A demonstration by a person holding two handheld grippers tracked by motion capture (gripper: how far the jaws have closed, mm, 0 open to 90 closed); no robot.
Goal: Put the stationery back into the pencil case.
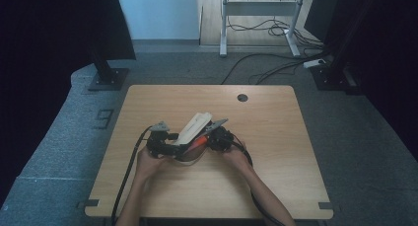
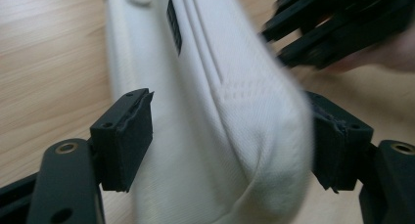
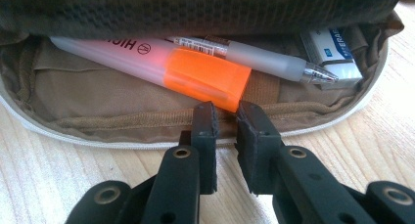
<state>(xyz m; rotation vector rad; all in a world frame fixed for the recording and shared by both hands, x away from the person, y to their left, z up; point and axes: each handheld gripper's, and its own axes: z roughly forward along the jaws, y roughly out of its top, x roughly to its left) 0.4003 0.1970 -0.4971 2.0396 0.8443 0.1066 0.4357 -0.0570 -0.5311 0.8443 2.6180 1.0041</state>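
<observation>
Right tool (image 3: 226,120) nips case edge (image 3: 147,123) near eraser (image 3: 337,50) reading "ERASE"

Highlighter (image 3: 161,67) tail — perhaps the pen's (image 3: 254,55) too — under the pouch flap (image 3: 195,9)

One case (image 1: 194,129), cream outside, tan lining, lying open on one table (image 1: 276,152). Inside it: one highlighter (image 3: 161,67) with orange cap, one pen (image 3: 264,57), one eraser (image 3: 333,50). Two grippers: left (image 1: 165,146), right (image 1: 209,137). Two hands on them. One round hole (image 1: 242,97) in tabletop.
</observation>
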